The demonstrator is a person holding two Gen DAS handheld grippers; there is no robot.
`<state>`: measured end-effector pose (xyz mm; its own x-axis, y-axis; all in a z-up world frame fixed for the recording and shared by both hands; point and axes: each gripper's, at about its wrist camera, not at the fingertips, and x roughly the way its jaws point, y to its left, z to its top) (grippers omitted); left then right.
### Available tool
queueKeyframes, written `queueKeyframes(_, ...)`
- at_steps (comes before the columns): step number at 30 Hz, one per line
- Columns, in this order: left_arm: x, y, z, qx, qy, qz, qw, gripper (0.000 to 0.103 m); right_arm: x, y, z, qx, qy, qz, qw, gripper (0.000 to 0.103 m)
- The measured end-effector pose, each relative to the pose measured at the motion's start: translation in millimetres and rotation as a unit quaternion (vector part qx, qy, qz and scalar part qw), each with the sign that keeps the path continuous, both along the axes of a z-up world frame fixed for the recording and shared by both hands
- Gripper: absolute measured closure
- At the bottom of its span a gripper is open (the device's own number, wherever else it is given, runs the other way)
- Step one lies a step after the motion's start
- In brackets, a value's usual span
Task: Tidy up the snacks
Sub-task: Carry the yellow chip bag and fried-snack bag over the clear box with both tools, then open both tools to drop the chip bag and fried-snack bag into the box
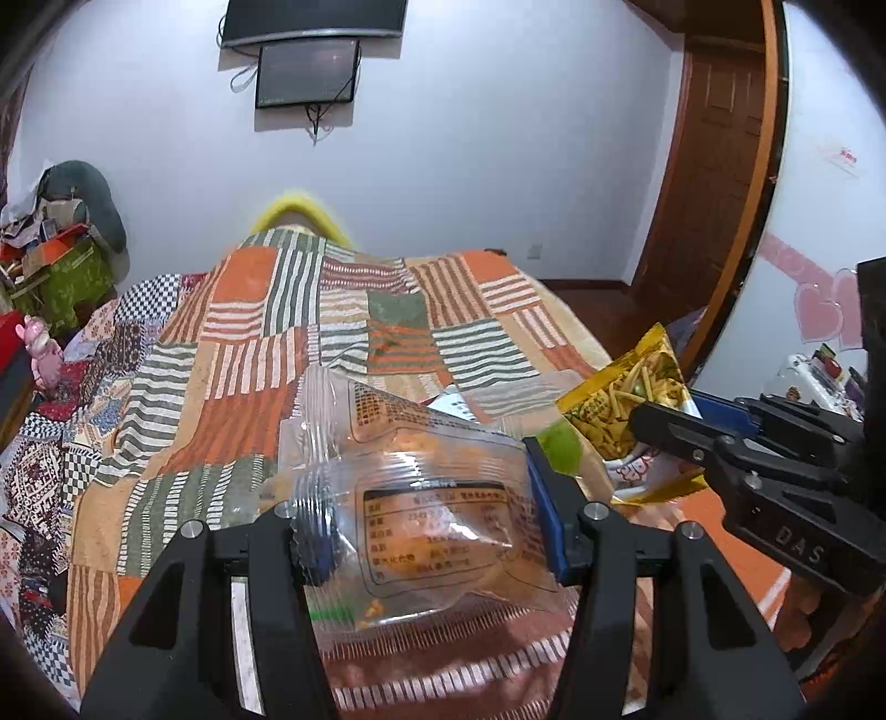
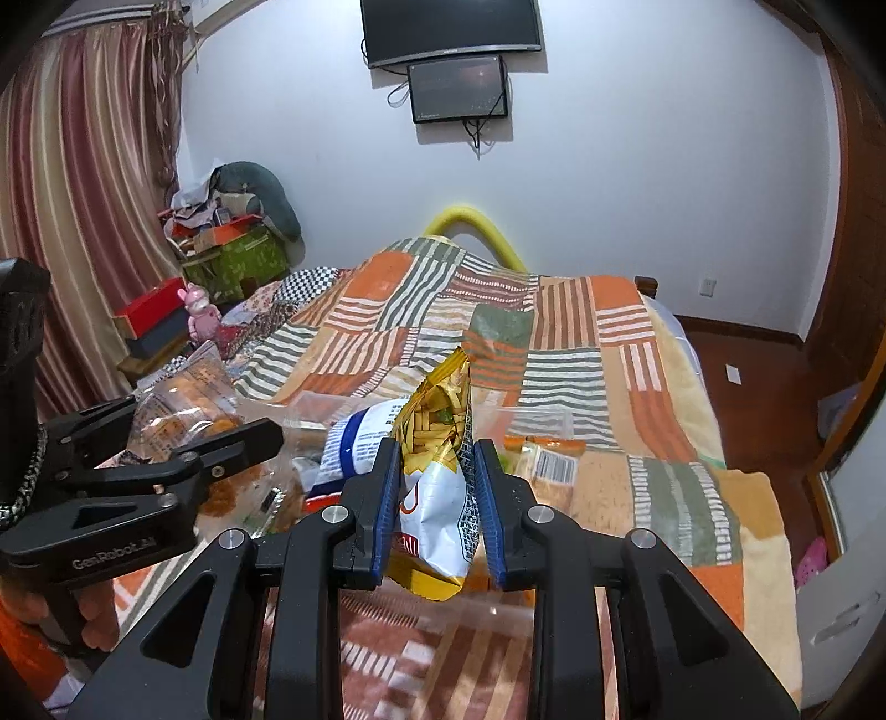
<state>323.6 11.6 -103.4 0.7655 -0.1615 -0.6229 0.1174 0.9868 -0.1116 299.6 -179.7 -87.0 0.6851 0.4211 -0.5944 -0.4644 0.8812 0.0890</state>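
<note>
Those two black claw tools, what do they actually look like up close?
Both are matte black plastic frames with triangular cut-outs and silver bolt heads. The left gripper and the right gripper each have two fingers lined with ribbed blue pads. White lettering is printed on the side of each body. A braided black-and-white cord runs beside the left one's handle.

Television (image 2: 451,25) cropped by top edge
</note>
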Motion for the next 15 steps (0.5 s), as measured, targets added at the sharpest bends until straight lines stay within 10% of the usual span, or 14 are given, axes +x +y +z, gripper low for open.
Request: queueKeyframes(15,29.9,-0.9,-17.0,0.010,0.004,0.020,0.9997,0.039,22.6,20.3,-19.7,-0.032,0.018,0.018,0.999,0.077)
